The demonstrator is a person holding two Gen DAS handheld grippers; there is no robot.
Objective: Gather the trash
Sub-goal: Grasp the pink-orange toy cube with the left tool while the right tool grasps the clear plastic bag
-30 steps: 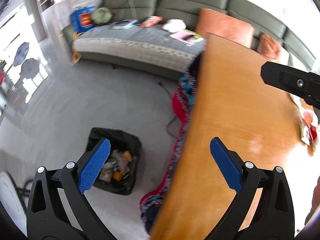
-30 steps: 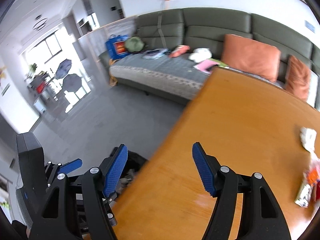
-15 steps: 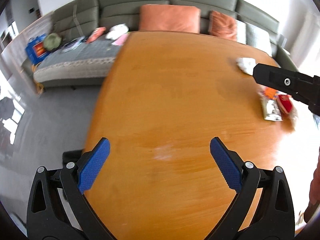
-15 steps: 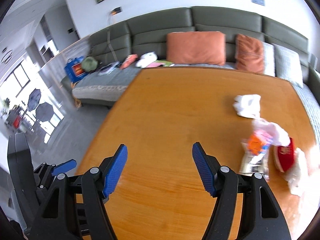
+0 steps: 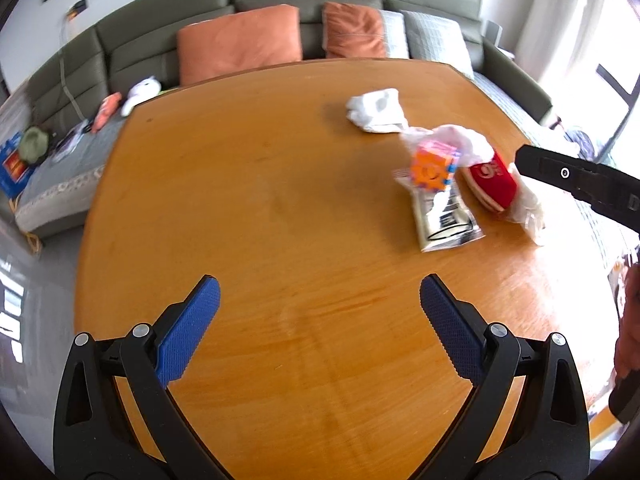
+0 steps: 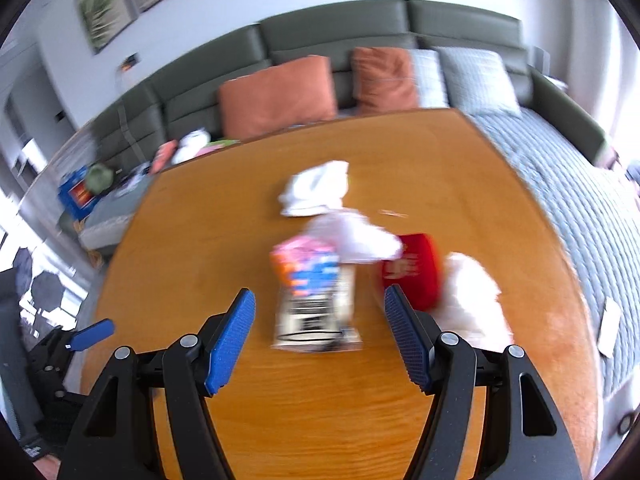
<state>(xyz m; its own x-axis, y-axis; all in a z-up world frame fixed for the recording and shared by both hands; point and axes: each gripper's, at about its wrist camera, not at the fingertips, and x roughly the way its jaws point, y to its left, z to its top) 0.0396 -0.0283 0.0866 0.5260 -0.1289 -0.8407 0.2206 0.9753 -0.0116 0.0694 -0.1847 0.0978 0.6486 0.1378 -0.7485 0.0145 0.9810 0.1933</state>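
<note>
Left gripper [image 5: 320, 312]: hovering over bare worktop [image 5: 248, 208], jaws standing wide, holding nothing. Right gripper [image 6: 320, 332]: jaws parted and empty, lining up on the silver wrapper [image 6: 316, 312]. Trash is lying clustered on the worktop: white tissue [image 6: 316, 194], wrapper, red packet [image 6: 416, 276]. Step in hand: approaching a pickup. Next, likely: lowering and closing on the wrapper.

A white "9" shows on the red packet [image 5: 491, 179], at three o'clock from the orange box [image 5: 432, 164]; nothing else reads.
</note>
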